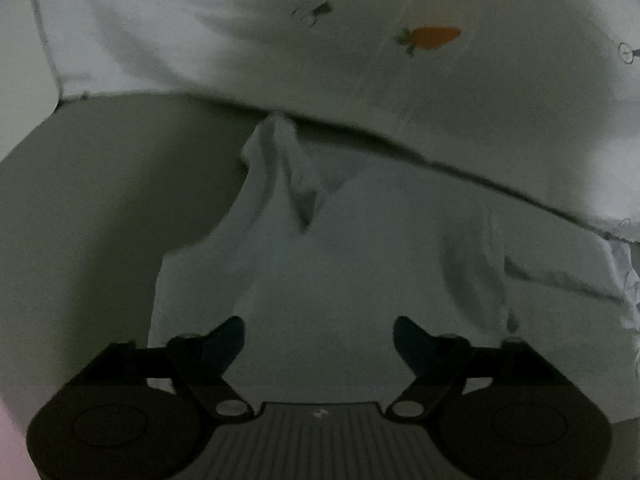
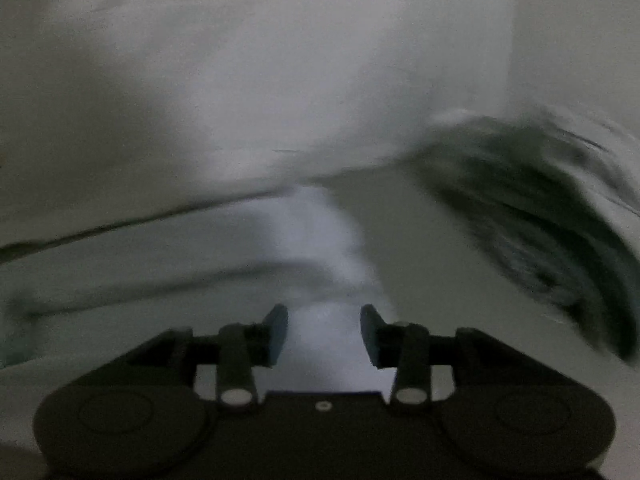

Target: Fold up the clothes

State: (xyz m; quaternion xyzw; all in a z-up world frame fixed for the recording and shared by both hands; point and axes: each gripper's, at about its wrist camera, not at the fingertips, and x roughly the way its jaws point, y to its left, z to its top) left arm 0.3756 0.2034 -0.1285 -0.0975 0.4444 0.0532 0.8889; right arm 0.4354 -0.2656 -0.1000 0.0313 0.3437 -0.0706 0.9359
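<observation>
A white garment [image 1: 360,272] lies crumpled right under my left gripper [image 1: 319,336], whose fingers stand wide apart and hold nothing. A folded-over layer of it [image 1: 280,40] with a small orange carrot print [image 1: 434,37] hangs across the top of the left wrist view. In the blurred right wrist view, my right gripper [image 2: 324,332] has its fingers partly apart with a bunch of white cloth [image 2: 324,280] between them. I cannot tell whether the pads press on the cloth. The white garment [image 2: 240,80] fills the top of that view.
A pale greenish table surface [image 1: 100,200] shows left of the garment and also in the right wrist view [image 2: 420,248]. A dark, motion-blurred patterned patch [image 2: 540,208] lies at the right. A pink strip [image 1: 12,440] shows at the bottom left.
</observation>
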